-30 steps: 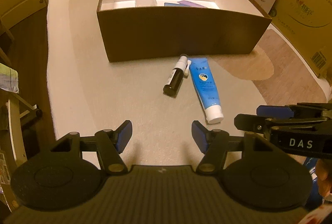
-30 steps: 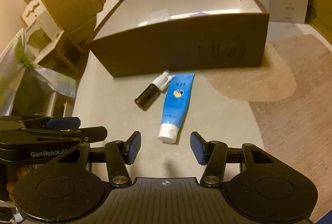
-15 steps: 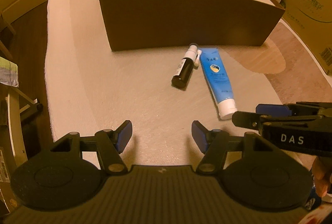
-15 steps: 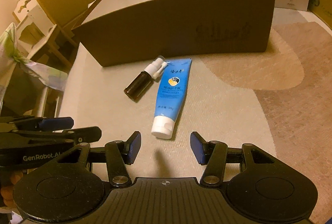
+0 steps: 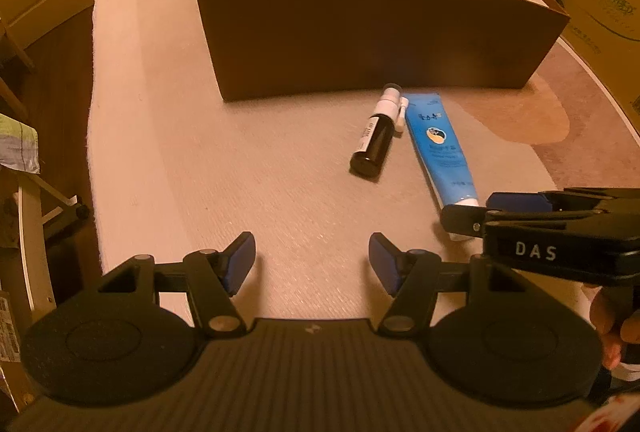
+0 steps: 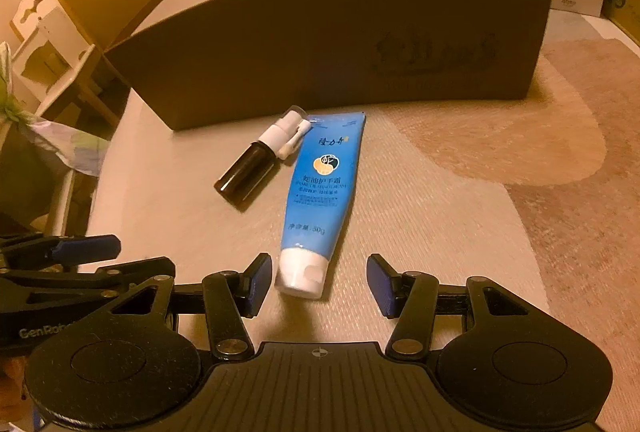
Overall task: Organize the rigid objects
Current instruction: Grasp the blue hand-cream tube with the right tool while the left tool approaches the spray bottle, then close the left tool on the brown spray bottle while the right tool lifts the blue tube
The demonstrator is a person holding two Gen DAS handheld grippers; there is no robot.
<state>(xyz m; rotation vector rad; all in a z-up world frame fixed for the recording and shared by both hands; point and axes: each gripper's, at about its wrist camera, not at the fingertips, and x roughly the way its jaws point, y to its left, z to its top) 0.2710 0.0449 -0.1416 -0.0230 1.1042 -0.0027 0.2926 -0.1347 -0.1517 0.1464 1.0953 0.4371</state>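
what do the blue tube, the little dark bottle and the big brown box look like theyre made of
Blue tube: probably soft plastic, smooth printed skin, white cap.
Dark bottle: glossy dark glass or plastic, hard to tell which; white plastic spray head.
Brown box: likely cardboard, with thin straight walls, matte brown outside and white inside.

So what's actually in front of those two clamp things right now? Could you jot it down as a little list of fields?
surface: pale mat
blue tube: lying flat, white cap toward the right gripper
dark bottle: lying flat just left of the tube, white spray top toward the box
box: brown, open top, white inside, behind both items
right gripper: open, tube cap between its fingers, not closed on it
left gripper: open, holding nothing, over bare mat
items in box: cannot tell from here
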